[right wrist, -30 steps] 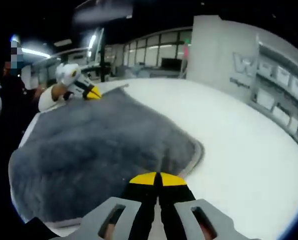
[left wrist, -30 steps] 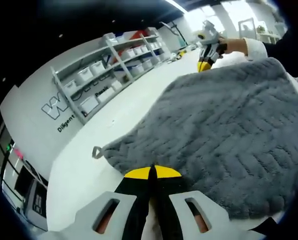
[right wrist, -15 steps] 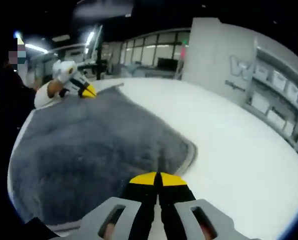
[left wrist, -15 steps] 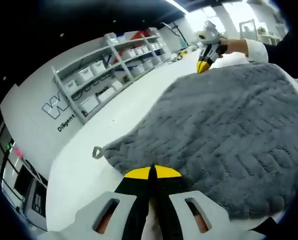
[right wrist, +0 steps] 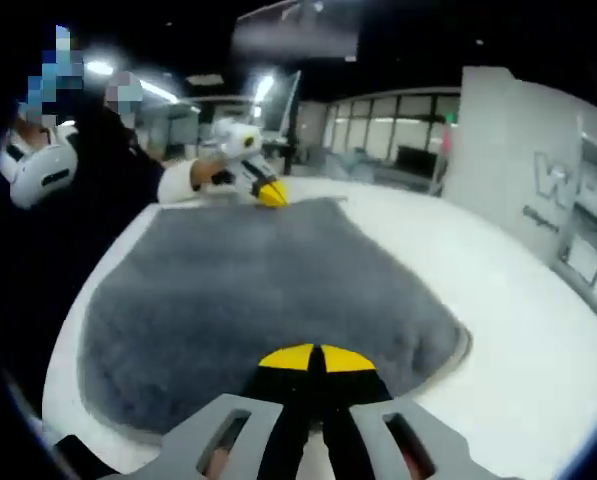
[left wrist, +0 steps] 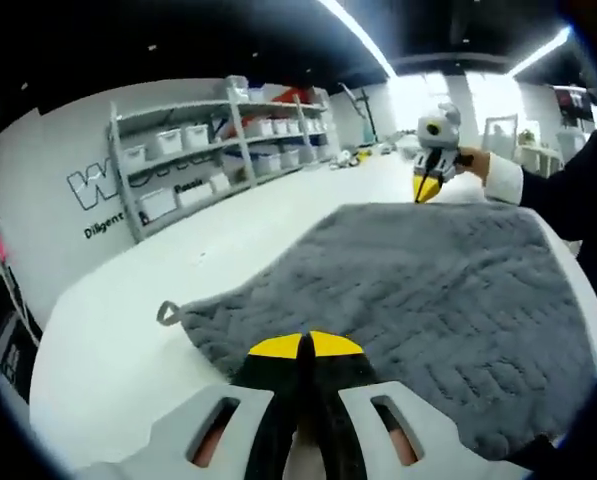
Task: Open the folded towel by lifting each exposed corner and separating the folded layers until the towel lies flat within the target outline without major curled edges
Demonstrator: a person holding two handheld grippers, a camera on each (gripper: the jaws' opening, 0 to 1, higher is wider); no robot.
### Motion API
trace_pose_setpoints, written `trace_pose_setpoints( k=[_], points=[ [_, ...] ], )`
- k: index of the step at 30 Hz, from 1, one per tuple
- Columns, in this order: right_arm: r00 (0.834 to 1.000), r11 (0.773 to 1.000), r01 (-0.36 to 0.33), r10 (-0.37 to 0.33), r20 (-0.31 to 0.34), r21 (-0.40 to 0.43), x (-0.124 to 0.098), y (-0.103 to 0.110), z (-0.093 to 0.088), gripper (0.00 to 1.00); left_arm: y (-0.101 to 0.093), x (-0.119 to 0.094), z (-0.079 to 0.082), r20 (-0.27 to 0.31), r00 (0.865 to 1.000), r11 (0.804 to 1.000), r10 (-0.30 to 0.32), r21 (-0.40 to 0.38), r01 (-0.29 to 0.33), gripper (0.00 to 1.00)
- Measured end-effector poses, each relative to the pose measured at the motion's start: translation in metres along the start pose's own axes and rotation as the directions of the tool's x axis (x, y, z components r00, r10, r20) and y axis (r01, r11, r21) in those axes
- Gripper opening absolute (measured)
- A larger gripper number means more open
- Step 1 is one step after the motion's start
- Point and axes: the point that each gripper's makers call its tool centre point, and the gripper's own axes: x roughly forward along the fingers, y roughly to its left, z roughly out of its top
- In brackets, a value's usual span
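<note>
A grey plush towel (left wrist: 428,290) lies spread out on the white table (left wrist: 108,330), with a small hanging loop (left wrist: 164,313) at its left corner. My left gripper (left wrist: 306,345) has its yellow-tipped jaws shut on the towel's near edge. At the far edge, a hand holds my right gripper (left wrist: 423,188) tip-down on the towel. From the other side, the towel (right wrist: 258,290) stretches away from my right gripper (right wrist: 316,357), which is shut on its near edge. My left gripper (right wrist: 270,193) sits at the opposite edge.
Grey shelves with white bins (left wrist: 208,150) line the wall beyond the table. A person's dark sleeve (left wrist: 568,190) reaches in from the right. Dark clothing (right wrist: 108,180) stands along the table's left side. Bare table (right wrist: 538,330) spreads to the right of the towel.
Both cameras have tilted and shifted, so the room sits differently in each view. The towel stays spread out, and both grippers remain shut at opposite edges.
</note>
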Motion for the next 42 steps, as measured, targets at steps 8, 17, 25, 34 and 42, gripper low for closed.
trace_pose_setpoints(
  k=[8,17,25,34,42],
  points=[
    [0.974,0.975,-0.218,0.220,-0.051,0.044,-0.002,0.045,-0.011,0.00,-0.021,0.000,0.001,-0.007,0.992,0.992,-0.123,-0.008,0.123,0.00],
    [0.945,0.938,-0.305,0.320,-0.067,0.167,-0.018,0.044,-0.030,0.00,-0.037,0.007,-0.013,-0.090,0.981,0.985,-0.174,-0.019,0.173,0.00],
    [0.936,0.918,-0.326,0.347,-0.060,0.227,-0.028,0.049,-0.033,0.00,-0.036,0.009,-0.017,-0.103,0.982,0.987,-0.160,-0.012,0.159,0.00],
    [0.919,0.883,-0.358,0.391,-0.055,0.302,-0.039,0.056,-0.037,0.00,-0.040,0.009,-0.018,-0.113,0.983,0.986,-0.143,0.069,0.152,0.00],
    [0.898,0.884,-0.438,0.425,0.113,0.162,-0.041,0.070,0.001,0.00,-0.065,-0.001,0.021,0.108,0.947,0.937,-0.302,-0.151,0.316,0.00]
  ],
)
